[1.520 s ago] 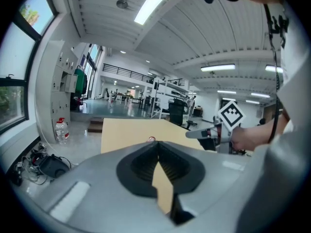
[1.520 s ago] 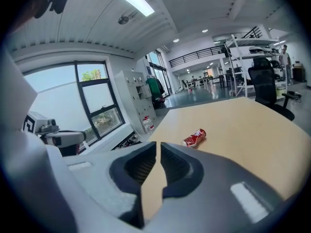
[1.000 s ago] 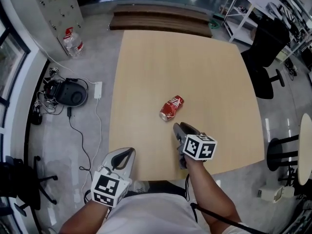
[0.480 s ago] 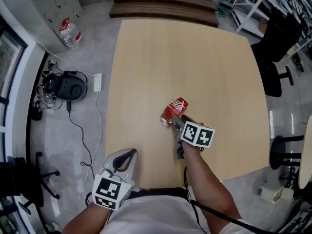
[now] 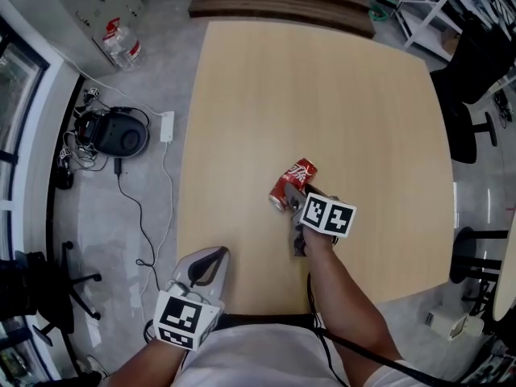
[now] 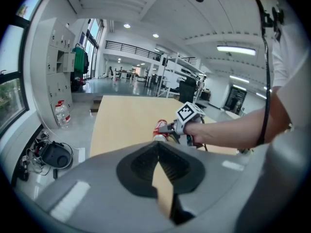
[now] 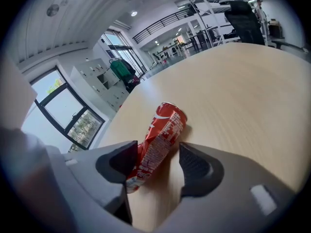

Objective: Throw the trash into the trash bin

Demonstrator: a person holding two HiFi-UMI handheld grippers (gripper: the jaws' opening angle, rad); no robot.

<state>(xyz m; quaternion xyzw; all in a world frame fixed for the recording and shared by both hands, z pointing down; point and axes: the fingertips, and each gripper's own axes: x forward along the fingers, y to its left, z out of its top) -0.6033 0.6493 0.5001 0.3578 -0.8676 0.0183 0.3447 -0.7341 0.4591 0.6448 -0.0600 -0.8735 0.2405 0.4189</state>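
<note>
A crushed red can lies on its side on the light wooden table. My right gripper is down at the can's near end. Its jaws have just been opening and stand wide, one on each side of the can, and the pads do not press on it. My left gripper hangs at the table's front left edge with its fingertips together and nothing in it. In the left gripper view the can and the right gripper show beyond the shut left gripper.
On the floor to the left are a water bottle, a black device with tangled cables and a white power strip. Dark wooden steps lie beyond the table. Black chairs stand at the right.
My right gripper has moved forward and down to the can, and its jaws have spread around the can's near end. The left gripper has shifted only slightly.
</note>
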